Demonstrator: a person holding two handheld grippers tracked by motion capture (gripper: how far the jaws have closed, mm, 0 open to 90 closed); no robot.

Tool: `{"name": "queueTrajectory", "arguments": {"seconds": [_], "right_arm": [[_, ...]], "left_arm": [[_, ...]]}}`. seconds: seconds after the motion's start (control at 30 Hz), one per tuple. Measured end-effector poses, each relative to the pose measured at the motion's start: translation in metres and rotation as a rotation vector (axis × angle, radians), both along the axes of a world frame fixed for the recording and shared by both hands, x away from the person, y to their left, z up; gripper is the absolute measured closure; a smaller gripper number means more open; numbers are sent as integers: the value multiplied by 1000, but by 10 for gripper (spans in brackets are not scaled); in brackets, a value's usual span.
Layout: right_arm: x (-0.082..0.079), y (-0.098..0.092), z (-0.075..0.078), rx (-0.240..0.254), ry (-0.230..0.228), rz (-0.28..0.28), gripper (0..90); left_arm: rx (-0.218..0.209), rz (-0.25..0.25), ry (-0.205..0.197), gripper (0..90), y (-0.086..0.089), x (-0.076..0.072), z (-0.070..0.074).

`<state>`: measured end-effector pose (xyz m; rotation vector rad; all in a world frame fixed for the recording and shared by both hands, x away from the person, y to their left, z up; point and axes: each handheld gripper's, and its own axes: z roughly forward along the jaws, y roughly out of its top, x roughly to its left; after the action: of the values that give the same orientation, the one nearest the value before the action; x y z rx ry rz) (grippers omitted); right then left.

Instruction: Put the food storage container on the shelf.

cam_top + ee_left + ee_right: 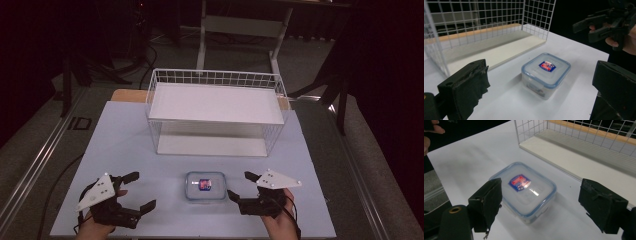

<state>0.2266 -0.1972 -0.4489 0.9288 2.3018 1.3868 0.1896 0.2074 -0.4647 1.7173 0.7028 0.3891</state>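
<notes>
- Container [205,186], a small clear plastic box with a blue-rimmed lid and a red and blue label on top, sat on the white tabletop [125,135], in front of the white wire basket [216,111].
- Left tongs [141,190] hovered well to the left of the container, jaws spread wide with nothing between them; in the left gripper view the box lay ahead of them, untouched.
- Right tongs [241,186] stood just beside the container's right edge, jaws wide apart and gripping nothing.
- From the right gripper view, the container [524,191] lay between and beyond the two black pads, neither pressing on it.
- Lid remained on the box.
</notes>
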Motion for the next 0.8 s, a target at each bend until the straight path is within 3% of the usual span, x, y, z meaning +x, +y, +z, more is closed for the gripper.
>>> {"name": "queueTrajectory", "arguments": {"seconds": [0.07, 0.13, 0.2, 0.3, 0.33, 0.37, 0.47, 0.6, 0.67, 0.7, 0.73, 0.77, 0.8], "right_arm": [[3, 3, 1, -18, -5, -27, 160], [6, 7, 3, -15, 0, -21, 139], [9, 10, 4, -19, -10, -37, 125], [14, 14, 6, -11, 11, -31, 126], [16, 16, 6, -10, 26, -21, 126], [18, 17, 6, -3, 38, -7, 142], [20, 21, 5, -21, 55, -4, 144], [29, 25, 0, -37, 112, -27, 129], [32, 25, -2, -19, 150, -35, 114], [32, 25, -2, -19, 150, -35, 114], [34, 24, -3, -21, 162, -47, 113], [37, 24, -5, -16, 188, -55, 113], [42, 23, -8, -15, 248, -71, 113]], "left_arm": [[0, -15, 17, 11, -5, 6, 4], [-2, 4, 37, 11, -10, 11, 7], [-10, 9, 89, 10, -15, 17, 9], [9, 0, 163, 10, -24, 28, 12], [9, 0, 163, 11, -24, 28, 12], [16, -16, 211, 10, -31, 35, 11], [20, -17, 244, 10, -37, 41, 9], [17, -15, 338, 10, -47, 56, 1], [-1, -20, 387, 11, -48, 62, -3], [-1, -20, 387, 10, -48, 62, -3], [-7, -24, 421, 10, -48, 66, -6], [-11, -28, 450, 11, -49, 69, -8], [-9, -23, 482, 11, -49, 74, -13]]}}
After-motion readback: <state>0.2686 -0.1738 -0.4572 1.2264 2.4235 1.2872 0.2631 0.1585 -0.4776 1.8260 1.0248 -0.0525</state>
